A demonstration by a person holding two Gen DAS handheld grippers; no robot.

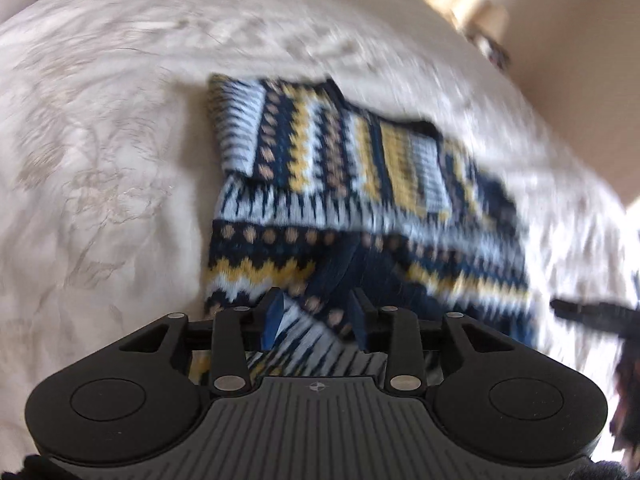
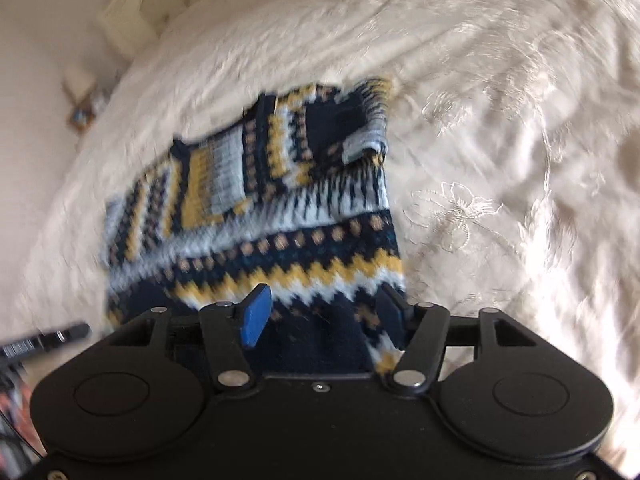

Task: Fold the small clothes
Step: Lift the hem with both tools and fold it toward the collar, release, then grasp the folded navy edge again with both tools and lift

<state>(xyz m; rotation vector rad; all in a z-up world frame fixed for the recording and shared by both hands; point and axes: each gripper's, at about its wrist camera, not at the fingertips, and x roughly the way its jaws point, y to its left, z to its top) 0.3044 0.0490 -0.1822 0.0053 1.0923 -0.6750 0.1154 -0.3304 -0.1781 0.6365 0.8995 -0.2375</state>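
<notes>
We've got the sweater [image 1: 320,200] lying part-folded mid-bedspread [image 1: 100,160], near hem at 6 o'clock. Left gripper [image 1: 316,320] & right gripper [image 2: 324,316] both released, jaws apart, knit between but not pinched. We lift clear w/o snagging, then smooth the fold.

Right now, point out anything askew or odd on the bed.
The navy, yellow and pale-blue patterned knit garment lies unevenly folded on the white embroidered bedspread: its sleeves overlap crookedly, edges not lined up. Nothing looks damaged.
</notes>
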